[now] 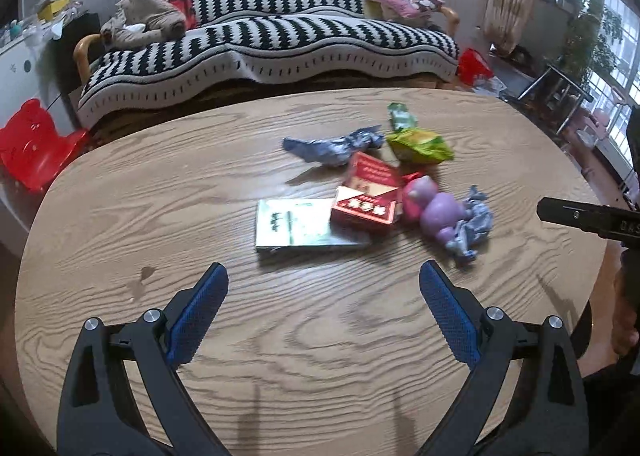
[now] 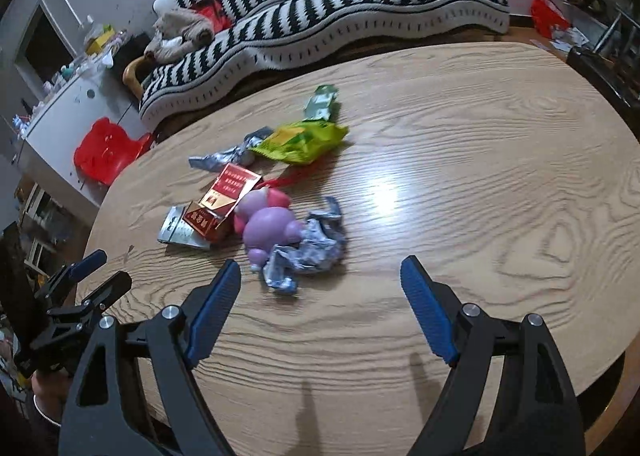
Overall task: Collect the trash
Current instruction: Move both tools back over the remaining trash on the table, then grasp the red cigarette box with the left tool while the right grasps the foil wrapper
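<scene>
Behind the oval wood-grain bench (image 1: 160,184) stands a sofa draped in a black-and-white zigzag blanket (image 1: 280,36), with a beige stuffed toy (image 1: 140,18) at one end and pink cushions (image 1: 404,0) at the other; a red plastic stool (image 1: 36,144) beyond the bench's left edge.

Clustered mid-bench, trash:
- flat silver-grey card packet (image 1: 294,226), nearest the left gripper (image 1: 324,280), partly under an open red cigarette box (image 1: 368,196)
- pink-and-purple soft toy figure (image 1: 432,208) touching the red box on its right
- crumpled silver-blue foil wrapper (image 1: 472,228) pressed against the toy, the piece closest to the right gripper (image 2: 320,280)
- second crumpled silver-blue foil strip (image 1: 332,146) farther back
- yellow-green snack bag (image 1: 420,144) beside that strip
- small green-and-white wrapper (image 1: 400,116) just behind the bag

Left gripper spread wide, blue pads (image 1: 200,312) apart and holding nothing, hovering over bare wood short of the card packet. Right gripper likewise spread wide and holding nothing, left pad (image 2: 216,304) just short of the near foil wrapper (image 2: 308,248), right pad over bare bench. From the right wrist view, left gripper (image 2: 94,270) seen at the bench's left edge; from the left wrist view, only a black part of the right gripper at the frame's right side.
</scene>
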The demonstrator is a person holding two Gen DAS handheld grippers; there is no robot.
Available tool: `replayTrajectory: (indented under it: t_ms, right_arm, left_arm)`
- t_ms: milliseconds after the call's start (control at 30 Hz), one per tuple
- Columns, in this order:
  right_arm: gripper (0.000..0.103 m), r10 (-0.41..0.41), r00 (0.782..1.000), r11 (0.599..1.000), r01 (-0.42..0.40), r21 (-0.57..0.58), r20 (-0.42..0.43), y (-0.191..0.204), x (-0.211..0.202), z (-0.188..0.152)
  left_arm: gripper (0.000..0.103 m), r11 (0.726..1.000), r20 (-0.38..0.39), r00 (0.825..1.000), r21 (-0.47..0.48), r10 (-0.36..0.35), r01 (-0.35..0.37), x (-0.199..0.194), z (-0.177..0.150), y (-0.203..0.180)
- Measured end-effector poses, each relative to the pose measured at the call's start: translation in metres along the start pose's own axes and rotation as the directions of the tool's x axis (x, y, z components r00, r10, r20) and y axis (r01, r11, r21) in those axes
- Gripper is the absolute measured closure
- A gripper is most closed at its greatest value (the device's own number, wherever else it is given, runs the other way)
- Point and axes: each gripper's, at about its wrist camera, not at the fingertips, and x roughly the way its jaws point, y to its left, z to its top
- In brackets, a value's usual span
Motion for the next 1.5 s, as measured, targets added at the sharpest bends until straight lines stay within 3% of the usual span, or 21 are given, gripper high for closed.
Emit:
replayTrajectory:
  t_ms: [267,600,800,1000,1067,1133,1300,1500]
  right_arm:
    - [0.03,-0.004,0.999,1.0,0.004,0.006,-0.04,0.006,0.02,0.001]
    - [0.041,-0.005,0.995,0.999,0.009,0.036,-0.095,-0.006,0.044,0.009]
    - [0.049,0.002,0.989,0.998,0.007,0.058,-0.149,-0.011,0.066,0.012]
    - [0.061,-0.003,0.985,0.998,0.013,0.056,-0.174,-0.012,0.081,0.012]
    - [0.072,0.013,0.985,0.999,-0.004,0.053,-0.174,-0.011,0.08,0.012]
    - [0.074,0.015,0.984,0.999,-0.007,0.042,-0.177,-0.008,0.077,0.01]
    - [0.076,0.011,0.986,1.0,-0.008,0.019,-0.166,-0.005,0.068,0.007]
    - [0.076,0.017,0.991,0.999,-0.013,0.035,-0.134,-0.01,0.056,0.009]
  left_arm:
    - [0.009,0.999,-0.002,1.0,0.053,-0.007,0.007,0.003,-0.003,-0.006]
    - [0.008,0.989,-0.024,0.999,0.143,-0.022,0.025,0.061,0.012,-0.037]
    - [0.008,0.988,-0.061,0.998,0.149,-0.033,0.042,0.09,0.021,-0.045]
    - [0.009,0.986,-0.058,0.998,0.161,-0.035,0.044,0.106,0.028,-0.053]
    - [0.009,0.986,-0.056,0.998,0.162,-0.033,0.042,0.11,0.029,-0.054]
    - [0.014,0.985,-0.059,0.997,0.163,-0.042,0.051,0.111,0.03,-0.054]
    - [0.047,0.979,-0.068,0.996,0.189,-0.063,0.075,0.11,0.028,-0.054]
    - [0.048,0.985,-0.056,0.996,0.157,-0.065,0.073,0.098,0.027,-0.046]
